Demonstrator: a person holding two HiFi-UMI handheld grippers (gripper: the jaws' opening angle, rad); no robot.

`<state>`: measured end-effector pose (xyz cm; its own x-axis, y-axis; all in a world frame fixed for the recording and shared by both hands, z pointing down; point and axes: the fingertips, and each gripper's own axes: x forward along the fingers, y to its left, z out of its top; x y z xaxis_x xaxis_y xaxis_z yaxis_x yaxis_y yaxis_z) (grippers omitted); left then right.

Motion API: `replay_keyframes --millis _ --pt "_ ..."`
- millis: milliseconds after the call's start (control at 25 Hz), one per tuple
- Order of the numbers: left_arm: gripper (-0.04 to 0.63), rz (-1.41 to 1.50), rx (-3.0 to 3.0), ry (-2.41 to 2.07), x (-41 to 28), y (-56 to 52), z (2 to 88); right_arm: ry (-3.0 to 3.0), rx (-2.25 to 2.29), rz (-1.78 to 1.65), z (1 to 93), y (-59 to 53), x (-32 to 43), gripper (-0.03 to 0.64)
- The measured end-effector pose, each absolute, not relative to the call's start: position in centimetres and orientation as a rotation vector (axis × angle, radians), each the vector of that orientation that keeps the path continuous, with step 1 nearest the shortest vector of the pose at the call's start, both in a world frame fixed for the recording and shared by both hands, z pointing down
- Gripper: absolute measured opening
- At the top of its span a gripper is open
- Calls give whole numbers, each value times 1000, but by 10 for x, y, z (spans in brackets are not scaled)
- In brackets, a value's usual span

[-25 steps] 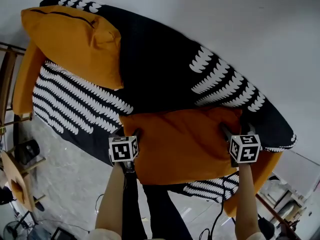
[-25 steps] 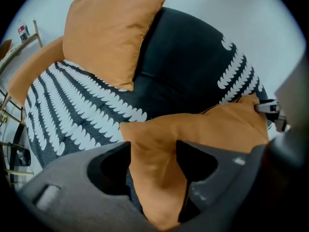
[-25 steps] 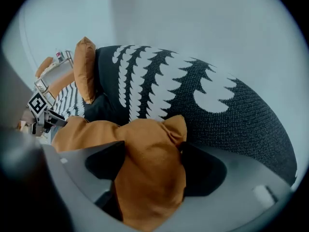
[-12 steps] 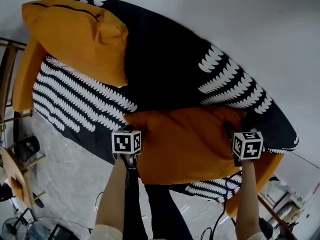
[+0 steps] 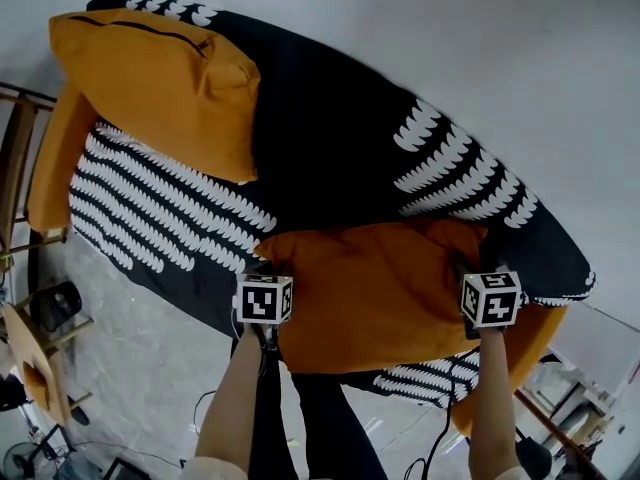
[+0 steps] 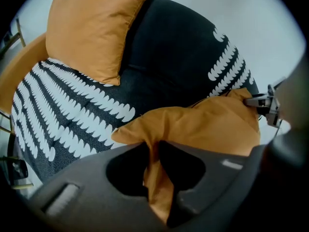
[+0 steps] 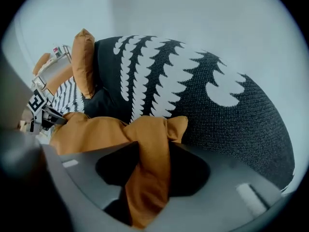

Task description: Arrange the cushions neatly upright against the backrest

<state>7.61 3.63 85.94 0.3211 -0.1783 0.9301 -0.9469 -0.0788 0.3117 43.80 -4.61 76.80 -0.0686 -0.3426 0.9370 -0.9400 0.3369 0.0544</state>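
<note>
- Left gripper, lower centre-left in the head view, and right gripper, lower right, grip opposite ends of the flat orange cushion lying on the sofa seat. The upright orange cushion already leans on the backrest at upper left.
- Left gripper view: the jaws have just been closing and pinch a fold of the cushion's fabric at bottom centre. Only cover cloth seems caught, so I judge a slow, gentle lift safest.
- Right gripper view: these jaws have also just been closing and clamp the bunched corner at bottom centre. Raise both ends evenly, then tip the cushion back until it stands against the backrest.
</note>
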Motion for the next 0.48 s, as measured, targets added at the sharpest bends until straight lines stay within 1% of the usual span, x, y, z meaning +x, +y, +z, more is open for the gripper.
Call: replay_keyframes --millis 160,480 --pt "51 937 1547 -1057 69 32 851 -1642 1211 749 756 -47 429 176" --pt "32 905 1660 -1087 81 53 780 -1666 1336 773 695 2 447 147"
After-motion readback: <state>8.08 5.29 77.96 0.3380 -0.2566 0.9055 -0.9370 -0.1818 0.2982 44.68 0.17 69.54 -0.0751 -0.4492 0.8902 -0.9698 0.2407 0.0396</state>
